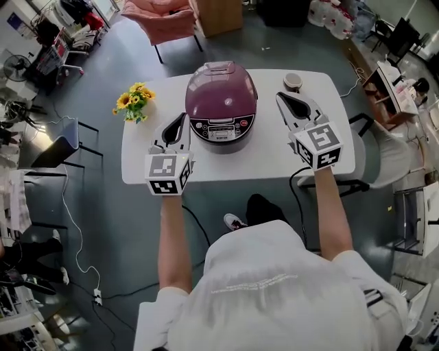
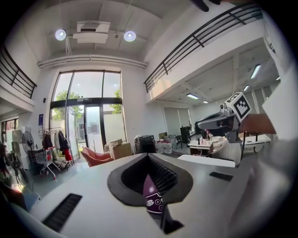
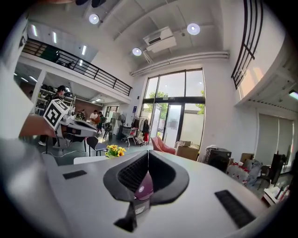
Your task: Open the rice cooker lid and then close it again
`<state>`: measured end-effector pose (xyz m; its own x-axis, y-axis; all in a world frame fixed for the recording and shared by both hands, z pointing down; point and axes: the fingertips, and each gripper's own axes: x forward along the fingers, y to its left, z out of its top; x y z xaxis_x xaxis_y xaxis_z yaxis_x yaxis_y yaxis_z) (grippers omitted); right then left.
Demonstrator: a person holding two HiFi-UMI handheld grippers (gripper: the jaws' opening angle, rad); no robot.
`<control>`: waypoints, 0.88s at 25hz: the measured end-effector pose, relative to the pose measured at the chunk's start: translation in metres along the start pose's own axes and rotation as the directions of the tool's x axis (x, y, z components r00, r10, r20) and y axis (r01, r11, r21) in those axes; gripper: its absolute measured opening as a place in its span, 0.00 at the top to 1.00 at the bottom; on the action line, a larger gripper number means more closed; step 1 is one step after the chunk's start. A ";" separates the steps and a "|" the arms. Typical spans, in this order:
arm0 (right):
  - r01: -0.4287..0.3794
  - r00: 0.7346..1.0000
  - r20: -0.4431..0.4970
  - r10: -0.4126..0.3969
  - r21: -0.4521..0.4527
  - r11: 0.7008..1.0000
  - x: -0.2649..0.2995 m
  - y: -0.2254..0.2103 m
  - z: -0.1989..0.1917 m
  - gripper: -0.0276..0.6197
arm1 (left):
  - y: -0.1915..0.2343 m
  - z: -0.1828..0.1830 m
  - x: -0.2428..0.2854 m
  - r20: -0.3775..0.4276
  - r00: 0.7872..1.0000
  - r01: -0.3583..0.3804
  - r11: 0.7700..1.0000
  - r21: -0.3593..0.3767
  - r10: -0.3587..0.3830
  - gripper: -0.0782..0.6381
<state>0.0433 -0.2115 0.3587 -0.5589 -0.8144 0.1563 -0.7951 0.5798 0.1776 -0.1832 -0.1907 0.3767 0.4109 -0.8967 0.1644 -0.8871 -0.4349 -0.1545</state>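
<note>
While standing closed at middle of white table [image 1: 274, 161]: rice cooker [image 1: 221, 103], round, purple, control panel in front | flanked by left gripper [image 1: 182, 120] and right gripper [image 1: 282, 98], neither gripping it | jaws of both pressed together, empty

White table [image 1: 274, 161] stood on grey floor [image 1: 274, 44], yellow flowers [image 1: 134, 101] sat at its far left corner, brown cup [image 1: 293, 82] stood near its far right edge, pink armchair [image 1: 164, 20] was beyond.

White table [image 1: 274, 161] on grey floor [image 1: 103, 226], pink armchair [image 1: 161, 20] behind, tall windows [image 2: 88, 111] beyond
</note>
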 end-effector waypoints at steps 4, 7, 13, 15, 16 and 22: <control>-0.017 0.999 0.029 0.018 -0.044 0.999 -0.008 0.010 0.018 0.92 | 0.002 0.023 -0.015 0.041 0.999 -0.026 1.000 0.017 0.025 0.87; -0.037 0.998 0.043 0.040 -0.070 0.997 -0.013 0.020 0.027 0.92 | -0.001 0.034 -0.024 0.057 0.998 -0.037 0.999 0.037 0.035 0.87; -0.052 0.997 0.052 0.057 -0.089 0.995 -0.037 0.026 0.034 0.92 | -0.026 0.039 -0.035 0.037 0.999 -0.016 0.995 0.094 0.012 0.87; -0.055 0.997 0.048 0.060 -0.096 0.994 -0.051 0.028 0.035 0.92 | -0.037 0.040 -0.042 0.040 0.999 -0.015 0.995 0.097 0.011 0.87; -0.056 0.997 0.048 0.061 -0.101 0.993 -0.058 0.029 0.035 0.92 | -0.042 0.041 -0.045 0.043 0.999 -0.015 0.995 0.100 0.011 0.87; -0.048 0.998 0.040 0.053 -0.112 0.993 -0.099 0.033 0.034 0.92 | -0.072 0.042 -0.070 0.031 0.999 -0.013 0.995 0.099 0.010 0.87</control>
<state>0.0639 -0.1124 0.3157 -0.6095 -0.7827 0.1265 -0.7359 0.6178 0.2772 -0.1397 -0.1000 0.3352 0.4080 -0.9033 0.1325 -0.8674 -0.4288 -0.2526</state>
